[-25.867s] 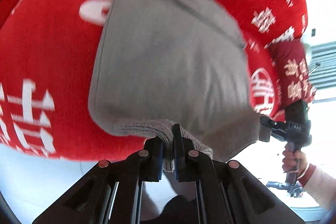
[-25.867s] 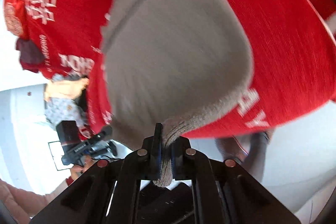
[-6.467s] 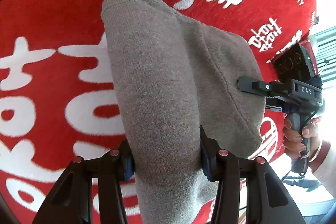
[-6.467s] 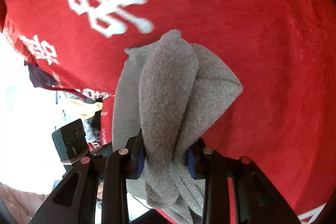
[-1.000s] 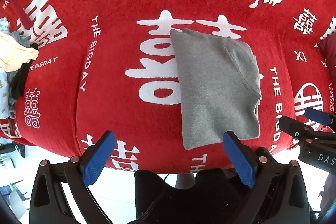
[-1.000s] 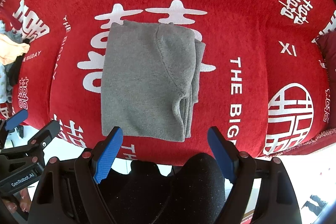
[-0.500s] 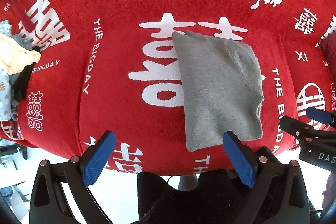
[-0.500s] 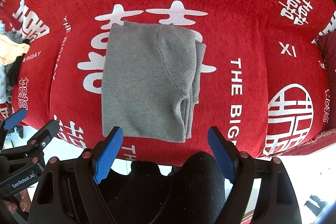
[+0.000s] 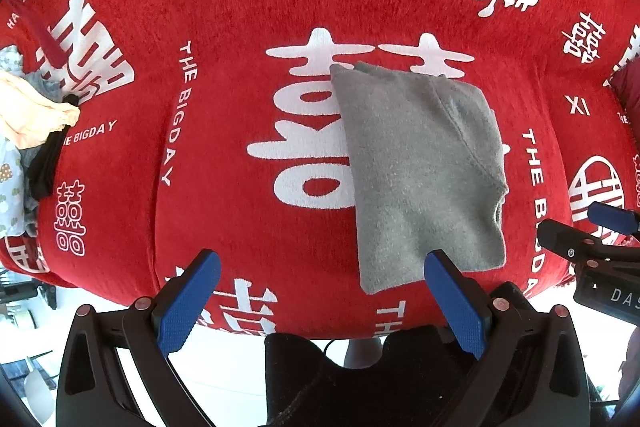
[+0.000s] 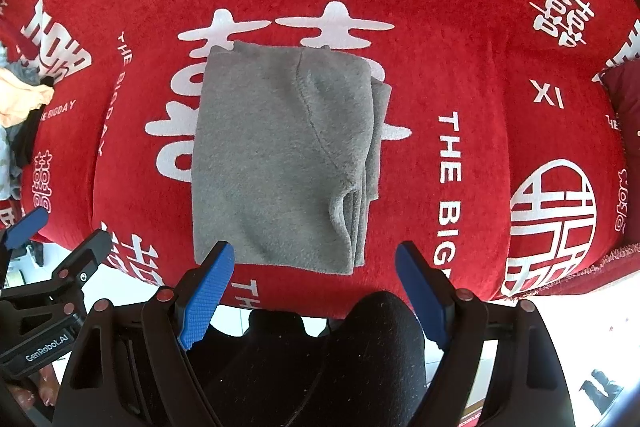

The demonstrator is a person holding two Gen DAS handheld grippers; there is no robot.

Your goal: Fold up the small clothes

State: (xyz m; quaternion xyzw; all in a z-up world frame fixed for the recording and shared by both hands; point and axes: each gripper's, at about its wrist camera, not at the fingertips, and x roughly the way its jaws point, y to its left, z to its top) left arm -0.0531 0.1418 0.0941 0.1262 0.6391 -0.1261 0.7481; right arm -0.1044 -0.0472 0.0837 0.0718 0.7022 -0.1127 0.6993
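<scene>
A grey knitted garment (image 9: 420,167) lies folded into a flat rectangle on the red cloth-covered surface (image 9: 240,27), its layered edges on the right side. It also shows in the right wrist view (image 10: 280,163). My left gripper (image 9: 320,263) is open and empty, held back from the surface's front edge, to the garment's lower left. My right gripper (image 10: 316,255) is open and empty, just in front of the garment's near edge. Each gripper shows at the edge of the other's view.
A pile of unfolded small clothes (image 9: 24,131), peach, black and patterned, lies at the far left; it also shows in the right wrist view (image 10: 20,107). A dark red cushion (image 10: 620,95) sits at the right. The surface's front edge (image 9: 280,331) runs just before the grippers.
Both grippers were shut on the grey garment earlier and have let it go folded on the cloth. Over the last second the left view has shifted slightly; the garment lies still.
</scene>
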